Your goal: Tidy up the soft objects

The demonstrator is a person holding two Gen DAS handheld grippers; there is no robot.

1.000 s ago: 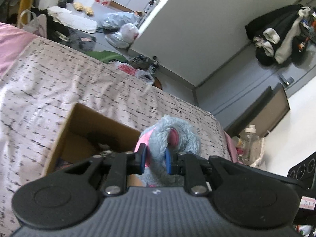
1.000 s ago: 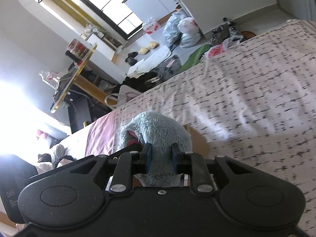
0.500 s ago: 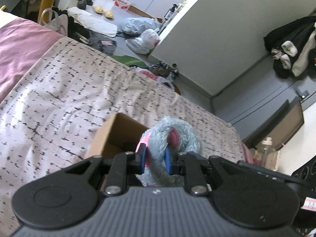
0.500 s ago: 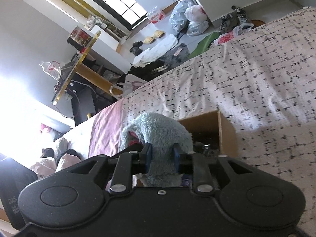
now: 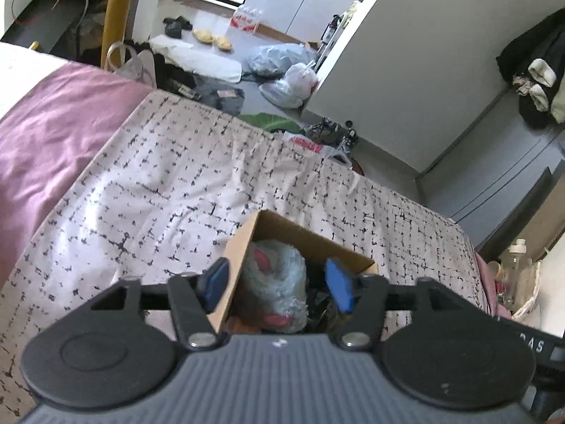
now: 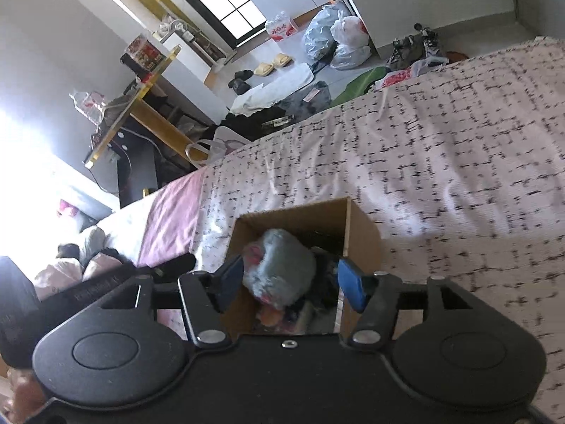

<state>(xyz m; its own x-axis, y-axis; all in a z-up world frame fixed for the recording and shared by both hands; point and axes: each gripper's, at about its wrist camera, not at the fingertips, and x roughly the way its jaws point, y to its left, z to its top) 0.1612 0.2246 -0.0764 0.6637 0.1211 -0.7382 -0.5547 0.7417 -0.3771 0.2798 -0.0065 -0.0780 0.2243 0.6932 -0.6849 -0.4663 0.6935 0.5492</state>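
A fluffy grey-blue plush toy [image 5: 275, 282] with pink patches lies inside an open cardboard box [image 5: 282, 226] on the bed. It also shows in the right wrist view [image 6: 282, 268], in the same box [image 6: 363, 233]. My left gripper [image 5: 277, 284] is open above the box, its blue pads either side of the toy and apart from it. My right gripper [image 6: 295, 281] is open too, held above the box, empty. Dark items lie in the box beside the toy.
The box sits on a bed with a white black-flecked cover [image 5: 159, 190] and a pink sheet [image 5: 53, 130] at the left. Beyond the bed's far edge the floor holds plastic bags [image 5: 282, 70], shoes and clothes. A yellow-framed desk [image 6: 141, 106] stands at left.
Both grippers were shut on the plush toy and held it above the box. Both have opened, and the toy now lies in the box.
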